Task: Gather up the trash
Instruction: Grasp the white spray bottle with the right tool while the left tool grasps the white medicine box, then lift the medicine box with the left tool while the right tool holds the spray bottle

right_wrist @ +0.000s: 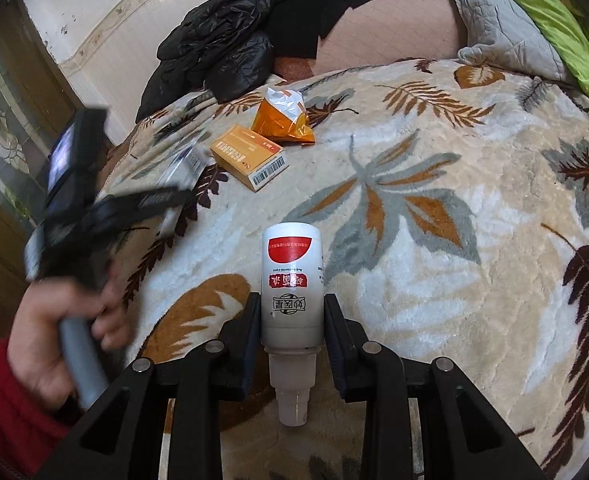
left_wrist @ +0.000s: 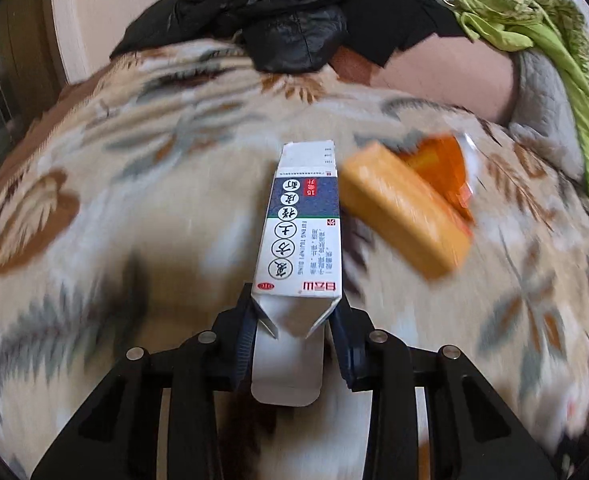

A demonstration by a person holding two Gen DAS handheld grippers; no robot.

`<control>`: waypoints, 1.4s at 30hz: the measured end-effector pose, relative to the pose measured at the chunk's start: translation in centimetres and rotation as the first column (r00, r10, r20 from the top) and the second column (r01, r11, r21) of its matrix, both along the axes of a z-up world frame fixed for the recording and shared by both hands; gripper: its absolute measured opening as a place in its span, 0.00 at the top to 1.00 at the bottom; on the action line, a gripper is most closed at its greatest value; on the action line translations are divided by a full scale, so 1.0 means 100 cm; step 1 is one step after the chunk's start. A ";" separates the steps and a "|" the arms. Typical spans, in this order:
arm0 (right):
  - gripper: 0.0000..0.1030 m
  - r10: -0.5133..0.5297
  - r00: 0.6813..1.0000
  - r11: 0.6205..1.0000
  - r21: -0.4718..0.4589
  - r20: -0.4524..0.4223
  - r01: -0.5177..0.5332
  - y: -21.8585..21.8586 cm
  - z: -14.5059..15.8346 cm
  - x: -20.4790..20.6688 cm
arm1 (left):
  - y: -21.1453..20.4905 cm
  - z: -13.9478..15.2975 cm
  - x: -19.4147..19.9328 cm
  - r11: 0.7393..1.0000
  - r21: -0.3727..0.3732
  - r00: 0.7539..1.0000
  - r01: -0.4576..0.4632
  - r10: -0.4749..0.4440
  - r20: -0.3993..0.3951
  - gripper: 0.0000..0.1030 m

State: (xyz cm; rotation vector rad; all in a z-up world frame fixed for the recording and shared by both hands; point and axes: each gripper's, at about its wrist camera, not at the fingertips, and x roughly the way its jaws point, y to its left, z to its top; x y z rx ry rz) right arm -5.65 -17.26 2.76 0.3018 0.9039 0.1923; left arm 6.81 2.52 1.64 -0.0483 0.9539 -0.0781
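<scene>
Left gripper: jaws closed on the near, open-flapped end of a white-and-blue carton, which projects straight ahead, away from the fingers, above the leaf-patterned blanket. Just right of the carton lies an orange box, with a torn orange packet beyond it. Right gripper: fingers clamped on the sides of a white spray bottle, nozzle toward the camera, base pointing away. Far left in the right wrist view, a hand holds the blurred left gripper.
</scene>
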 end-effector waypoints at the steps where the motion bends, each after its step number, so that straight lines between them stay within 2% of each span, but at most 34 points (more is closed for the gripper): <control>1: 0.68 0.001 1.000 1.000 -0.004 0.002 -0.001 0.000 0.001 -0.001 | 0.002 0.000 -0.011 1.000 -0.013 1.000 0.004 -0.004 -0.007 0.67; 7: 0.68 0.034 0.999 0.999 -0.013 -0.017 -0.034 0.004 0.000 -0.007 | 0.011 0.006 -0.098 0.994 -0.100 0.997 0.043 -0.048 -0.053 0.67; 8: 0.68 0.037 0.999 0.999 -0.019 -0.020 -0.038 0.005 0.000 -0.009 | 0.015 0.010 -0.116 0.990 -0.133 0.997 0.037 -0.046 -0.064 0.67; 11: 0.68 0.051 0.999 0.998 -0.026 -0.016 -0.051 0.007 0.002 -0.017 | 0.016 0.016 -0.140 0.985 -0.165 0.995 0.042 -0.055 -0.077 0.66; 13: 0.68 0.055 0.998 0.998 -0.031 -0.016 -0.055 0.008 0.003 -0.022 | 0.015 0.020 -0.147 0.987 -0.153 0.997 0.043 -0.053 -0.063 0.53; 14: 0.68 0.053 0.998 0.998 -0.034 -0.017 -0.053 0.008 0.003 -0.023 | 0.014 0.022 -0.146 0.991 -0.129 0.997 0.035 -0.043 -0.057 0.41; 15: 0.68 0.050 0.999 0.998 -0.038 -0.018 -0.050 0.007 0.003 -0.025 | 0.014 0.023 -0.146 0.992 -0.123 0.998 0.028 -0.035 -0.053 0.38; 19: 0.68 0.037 0.999 0.998 -0.040 -0.028 -0.038 0.003 0.003 -0.033 | 0.010 0.027 -0.137 0.993 -0.113 0.998 0.046 -0.051 -0.046 0.38; 23: 0.68 0.026 0.999 0.999 -0.043 -0.032 -0.028 0.001 0.003 -0.039 | 0.000 0.020 -0.127 0.997 -0.051 0.996 0.065 -0.068 -0.049 0.39; 26: 0.68 0.027 0.999 0.998 -0.053 -0.034 -0.029 0.003 0.003 -0.041 | 0.000 0.012 -0.122 0.998 -0.027 0.997 0.058 -0.060 -0.049 0.64; 30: 0.68 0.038 0.999 0.997 -0.071 -0.021 -0.039 0.008 0.005 -0.047 | 0.004 0.013 -0.134 0.998 -0.034 0.999 0.053 -0.053 -0.008 0.65; 34: 0.68 0.046 0.999 0.995 -0.086 0.008 -0.045 0.014 0.009 -0.054 | 0.002 0.025 -0.160 0.998 -0.039 0.996 0.053 -0.050 0.076 0.65; 38: 0.68 0.051 0.998 0.994 -0.102 0.034 -0.047 0.021 0.013 -0.063 | -0.006 0.031 -0.187 0.999 0.024 0.987 0.046 -0.049 0.156 0.65; 42: 0.68 0.051 0.998 0.991 -0.129 0.048 -0.045 0.026 0.015 -0.073 | -0.014 0.033 -0.202 0.994 0.095 0.977 0.049 -0.068 0.200 0.64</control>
